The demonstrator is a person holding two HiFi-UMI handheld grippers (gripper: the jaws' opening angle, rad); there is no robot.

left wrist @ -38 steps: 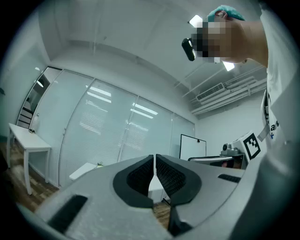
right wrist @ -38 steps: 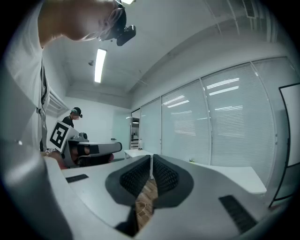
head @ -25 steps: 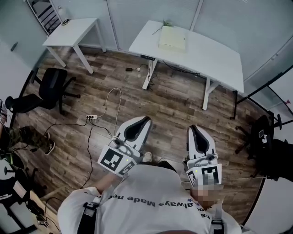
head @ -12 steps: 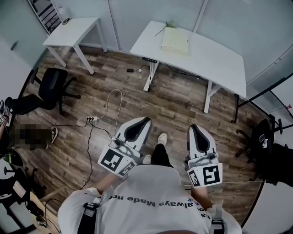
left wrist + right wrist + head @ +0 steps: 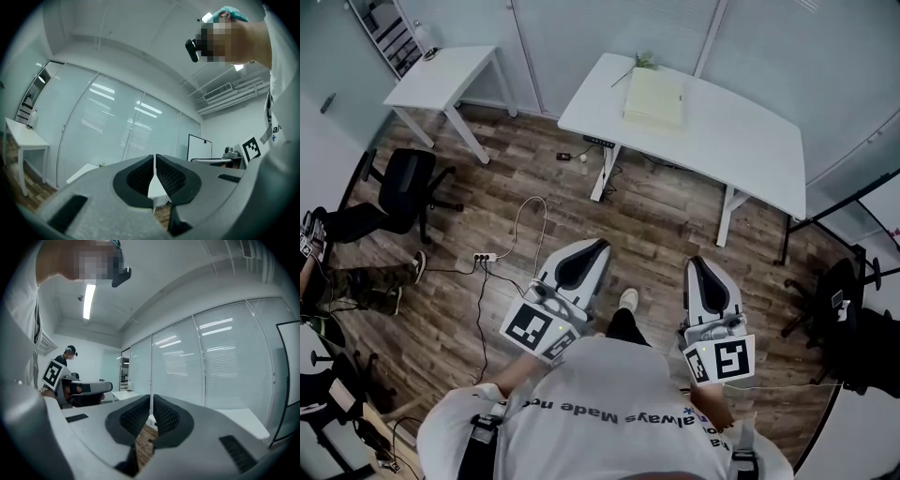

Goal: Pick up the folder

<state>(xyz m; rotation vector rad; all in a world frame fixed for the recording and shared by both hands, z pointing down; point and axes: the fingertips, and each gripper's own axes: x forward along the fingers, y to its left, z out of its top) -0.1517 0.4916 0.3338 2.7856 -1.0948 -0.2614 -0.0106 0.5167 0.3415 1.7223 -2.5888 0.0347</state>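
"Head view, item 1: where's the folder?" asks the lead.

"Pale yellow folder point(image 5: 654, 97) lies flat at the far-left end of the white desk point(image 5: 741, 131), w/ a green sprig point(image 5: 636, 64) just beside it at the desk's back edge. Nothing on top of it. My judgement: it's free to lift."

"Claws?"

"Left gripper point(image 5: 586, 251) and right gripper point(image 5: 698, 269) are both held side by side at the person's front, well short of the desk, w/ bare wood floor point(image 5: 666, 220) between. Left gripper view: pads pressed tip to tip, nothing between them. Right gripper view: same, closed and empty. Both point about level toward the desk's side of the room. Probably a carry posture for the walk-up, not a reach."

"Stage?"

"Approach only, imo. No contact w/ the folder, pick not begun."

"Next move needs?"

"Close on the desk's near edge, then open at least one claw before the folder. It's thin and flat, so a jaw must get under an edge or pinch it where it overhangs. I can't tell from here if any edge overhangs."

"Risks?"

"A cable and power strip point(image 5: 485, 256) lie on the floor left of the desk, off the straight path. Minor trip hazard."
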